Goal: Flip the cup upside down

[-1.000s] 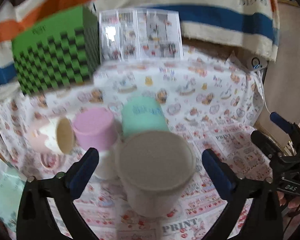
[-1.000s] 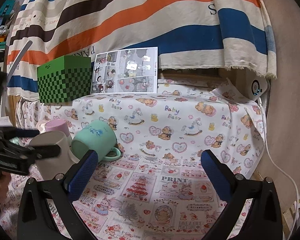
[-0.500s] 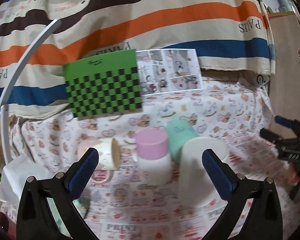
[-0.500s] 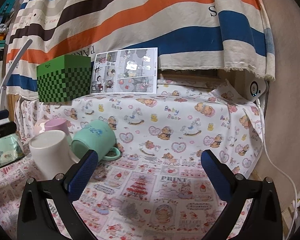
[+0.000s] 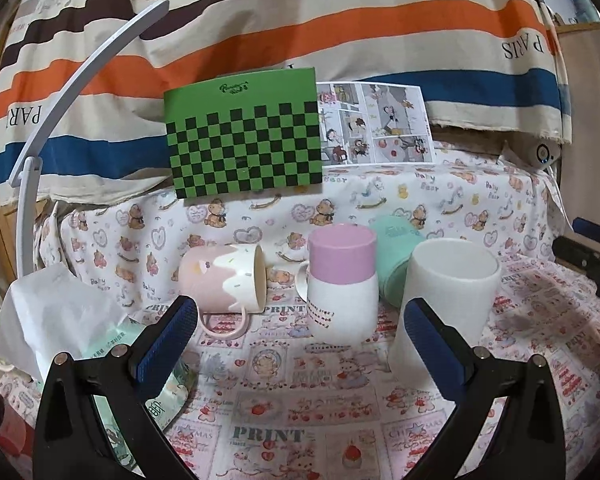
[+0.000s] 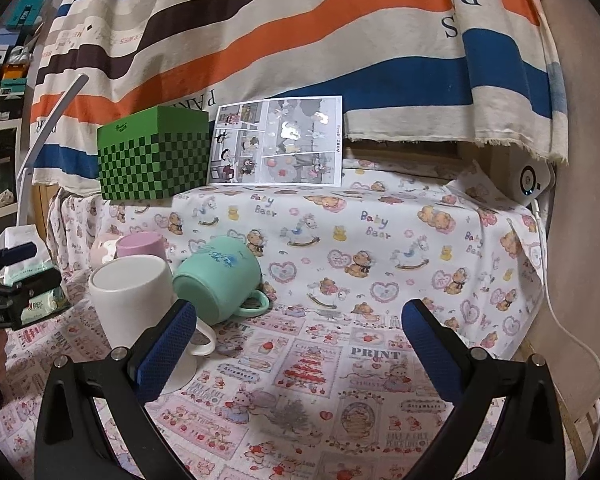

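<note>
Beside mint mug (image 6: 220, 280), inverted white cup (image 6: 134, 300).

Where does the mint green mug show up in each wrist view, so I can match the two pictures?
Left wrist: the mint green mug is right of centre, mostly hidden behind the pink-and-white cup and the white cup.
Right wrist: it lies tipped, left of centre, beside the white cup.
Shared landmark: green checkered box.

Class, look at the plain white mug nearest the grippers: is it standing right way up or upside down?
Upside down. The white mug is closed and flat on top, flares towards the cloth, and its handle sits low against the cloth.
</note>
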The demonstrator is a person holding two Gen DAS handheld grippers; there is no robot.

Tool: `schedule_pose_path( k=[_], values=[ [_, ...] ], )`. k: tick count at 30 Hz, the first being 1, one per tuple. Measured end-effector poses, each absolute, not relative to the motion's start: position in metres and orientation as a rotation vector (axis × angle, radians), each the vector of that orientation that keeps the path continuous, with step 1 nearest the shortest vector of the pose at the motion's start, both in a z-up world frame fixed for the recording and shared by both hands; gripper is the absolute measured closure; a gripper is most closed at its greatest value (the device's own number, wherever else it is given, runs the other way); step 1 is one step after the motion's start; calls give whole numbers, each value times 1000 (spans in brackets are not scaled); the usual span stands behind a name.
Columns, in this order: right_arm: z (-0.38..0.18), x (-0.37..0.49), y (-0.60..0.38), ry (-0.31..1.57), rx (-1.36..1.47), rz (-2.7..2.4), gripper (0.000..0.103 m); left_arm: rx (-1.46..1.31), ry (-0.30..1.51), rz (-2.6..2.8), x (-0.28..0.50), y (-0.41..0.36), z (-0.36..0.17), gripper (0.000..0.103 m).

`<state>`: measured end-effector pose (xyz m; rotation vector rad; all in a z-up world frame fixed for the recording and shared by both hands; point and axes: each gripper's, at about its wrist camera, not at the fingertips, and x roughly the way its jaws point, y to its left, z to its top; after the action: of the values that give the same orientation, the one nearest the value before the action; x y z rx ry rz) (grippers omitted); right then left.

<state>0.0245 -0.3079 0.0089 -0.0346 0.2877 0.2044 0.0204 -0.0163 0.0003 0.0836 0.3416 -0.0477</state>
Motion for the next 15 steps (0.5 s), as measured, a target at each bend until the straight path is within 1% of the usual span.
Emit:
schedule_pose_path(
  k=[15],
  values=[
    [8,26,-307,290,-47,212,0,33,294,-12,8,-9,4,0]
  ],
)
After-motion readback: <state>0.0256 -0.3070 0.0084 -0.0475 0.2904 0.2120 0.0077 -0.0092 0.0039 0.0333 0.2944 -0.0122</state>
